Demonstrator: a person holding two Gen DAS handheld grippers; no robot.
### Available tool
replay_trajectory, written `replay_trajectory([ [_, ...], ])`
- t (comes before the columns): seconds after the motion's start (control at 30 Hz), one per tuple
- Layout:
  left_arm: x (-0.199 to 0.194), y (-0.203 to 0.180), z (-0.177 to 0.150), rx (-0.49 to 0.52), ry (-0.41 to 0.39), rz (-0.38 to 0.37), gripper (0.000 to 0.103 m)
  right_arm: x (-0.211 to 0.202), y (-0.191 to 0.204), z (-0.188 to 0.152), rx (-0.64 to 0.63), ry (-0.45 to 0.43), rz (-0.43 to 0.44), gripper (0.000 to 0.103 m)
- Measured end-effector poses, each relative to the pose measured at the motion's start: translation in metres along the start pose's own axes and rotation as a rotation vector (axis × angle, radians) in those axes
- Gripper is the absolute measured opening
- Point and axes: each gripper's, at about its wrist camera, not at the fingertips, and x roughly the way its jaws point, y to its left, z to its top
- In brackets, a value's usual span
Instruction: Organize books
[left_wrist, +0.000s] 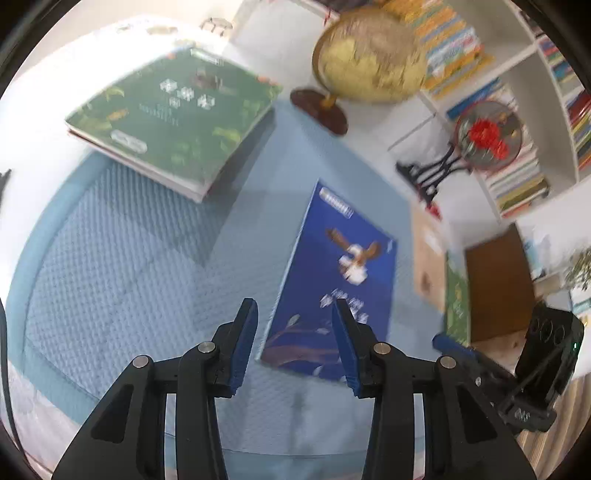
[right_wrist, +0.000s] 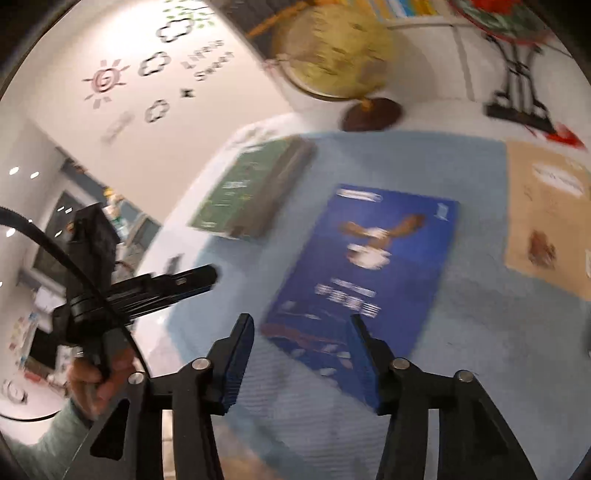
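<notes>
A blue book (left_wrist: 334, 280) lay flat on the light blue mat (left_wrist: 129, 258), with a stack of green books (left_wrist: 173, 118) well apart at the mat's far left and a tan book (right_wrist: 546, 218) to the right. Both the left gripper (left_wrist: 293, 347) and the right gripper (right_wrist: 301, 360) hung above the blue book's near edge, jaws wide apart and holding nothing. A globe (left_wrist: 369, 55) stood beyond the mat.

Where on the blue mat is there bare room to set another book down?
Bare mat lies left of the blue book, in front of the green stack. A narrower strip separates the blue book from the tan book. The globe and fan stand crowd the back.
</notes>
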Motion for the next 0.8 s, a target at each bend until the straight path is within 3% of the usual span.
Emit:
replay_trajectory([
  [0.1,0.031,-0.007,-0.006,0.062,0.065,0.050,0.039,0.022,-0.030,-0.004,0.067,0.049,-0.120,0.050],
  [0.17,0.051,-0.012,-0.010,0.102,0.095,0.097,0.039,0.038,-0.046,-0.008,0.102,0.078,-0.178,0.040],
  [0.27,0.071,-0.018,-0.014,0.138,0.130,0.156,0.039,0.045,-0.050,-0.014,0.105,0.082,-0.213,0.039],
  [0.6,0.086,-0.036,-0.010,0.188,0.173,0.132,0.042,0.060,-0.052,-0.025,0.110,0.112,-0.196,0.039],
  [0.8,0.089,-0.047,-0.021,0.253,0.170,0.170,0.042,0.054,-0.058,-0.026,0.106,0.124,-0.177,0.039],
])
